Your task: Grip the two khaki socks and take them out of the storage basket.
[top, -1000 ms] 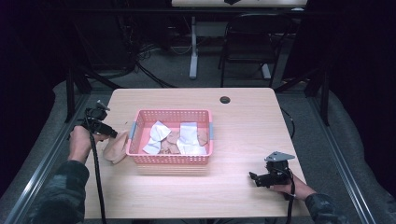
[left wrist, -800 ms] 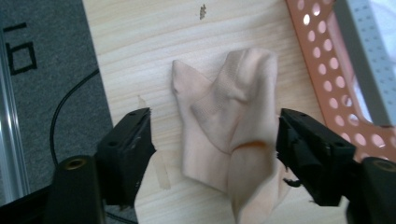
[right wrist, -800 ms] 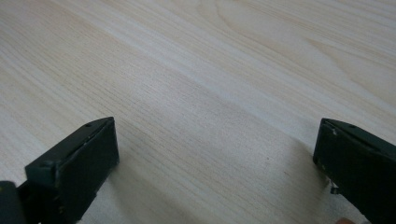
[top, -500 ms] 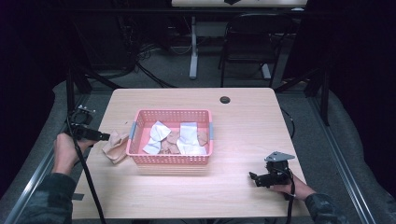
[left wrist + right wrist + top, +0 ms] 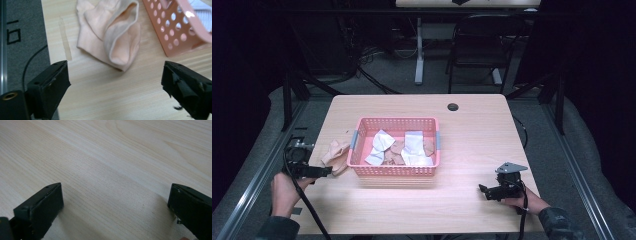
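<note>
The peach sock [image 5: 335, 154] lies crumpled on the table [image 5: 472, 125], just left of the pink basket [image 5: 394, 172], close against that basket's left wall. My left gripper [image 5: 324, 171] hovers at the near-left, its tips pointing right toward the basket's near-left corner, and its jaws have just been opening: they stand wide apart with nothing between them, only bare wood. In the left gripper view the peach sock [image 5: 112, 35] sits straight ahead of the jaws and a little to the far side, its open cuff turned toward me, its long axis running away from the tips and slanting toward the basket [image 5: 175, 27]. So the sock is clear of the pads, just beyond them, and the basket wall is just to the sock's right.

My right gripper [image 5: 486, 192] rests near the near-right edge of the table, well apart from the sock, with the whole basket between them. In the right gripper view its jaws are spread over plain tabletop [image 5: 107, 170], holding nothing.

That settles which hand matters: the left is right beside the sock, the right is far off. As I judge it, any fresh grip on the sock would mean pushing the left gripper forward along its own line, across the sock's folded middle, minding the basket wall on the right. Inside the basket lie white socks [image 5: 414, 145] and other peach pieces
</note>
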Tool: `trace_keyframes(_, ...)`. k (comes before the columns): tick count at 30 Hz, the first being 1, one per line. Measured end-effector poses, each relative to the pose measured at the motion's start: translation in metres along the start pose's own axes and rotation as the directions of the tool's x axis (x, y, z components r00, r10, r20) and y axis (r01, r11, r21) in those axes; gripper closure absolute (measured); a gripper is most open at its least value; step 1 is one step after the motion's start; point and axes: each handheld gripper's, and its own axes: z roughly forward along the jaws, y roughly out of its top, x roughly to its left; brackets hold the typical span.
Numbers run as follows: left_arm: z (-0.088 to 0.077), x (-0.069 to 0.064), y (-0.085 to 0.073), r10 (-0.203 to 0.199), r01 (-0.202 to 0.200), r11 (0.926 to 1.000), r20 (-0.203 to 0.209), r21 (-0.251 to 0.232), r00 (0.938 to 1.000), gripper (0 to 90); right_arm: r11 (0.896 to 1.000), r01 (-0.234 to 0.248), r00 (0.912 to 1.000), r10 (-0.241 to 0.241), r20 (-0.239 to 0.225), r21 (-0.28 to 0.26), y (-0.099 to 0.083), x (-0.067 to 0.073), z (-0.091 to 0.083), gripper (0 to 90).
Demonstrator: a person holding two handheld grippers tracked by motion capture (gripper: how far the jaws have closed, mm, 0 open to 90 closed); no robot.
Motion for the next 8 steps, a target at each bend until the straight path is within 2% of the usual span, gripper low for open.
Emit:
trace_keyframes(2, 0.007, -0.001, -0.012, -0.029, 0.029, 0.9993, -0.004, -0.026, 0.9996, 5.0, 1.0, 0.0, 1.0, 0.0, 0.0, -0.001, 0.0, 0.0, 0.0, 0.0)
trace_keyframes(3, 0.014, -0.002, -0.019, -0.024, 0.024, 0.9996, 0.0, 0.018, 0.9997, 4.1, 1.0, 0.0, 1.0, 0.0, -0.001, 0.0, 0.0, 0.0, 0.0, 0.0)
trace_keyframes(4, 0.015, -0.003, -0.019, -0.006, 0.007, 0.9993, -0.006, 0.036, 1.0, 0.1, 1.0, 0.0, 1.0, 0.0, -0.001, 0.0, 0.0, 0.0, 0.0, 0.0)
trace_keyframes(5, 0.014, -0.003, -0.019, 0.001, -0.001, 0.9997, -0.022, 0.026, 0.9998, 0.1, 1.0, 0.005, 1.0, -0.005, 0.001, 0.005, 0.0, 0.0, 0.0, 0.0)
trace_keyframes(6, 0.012, -0.002, -0.018, -0.004, 0.004, 1.0, -0.03, -0.006, 0.9995, 0.1, 1.0, 0.004, 1.0, -0.004, 0.001, 0.004, 0.0, 0.0, 0.0, 0.0)
trace_keyframes(7, 0.011, -0.001, -0.018, -0.015, 0.015, 0.9996, -0.023, -0.026, 0.9996, 0.1, 1.0, 0.004, 1.0, -0.004, 0.0, 0.004, 0.0, 0.0, 0.0, 0.0)
trace_keyframes(8, 0.011, -0.001, -0.018, -0.015, 0.015, 0.9996, -0.023, -0.026, 0.9996, 0.1, 1.0, 0.004, 1.0, -0.004, 0.0, 0.004, 0.0, 0.0, 0.0, 0.0)
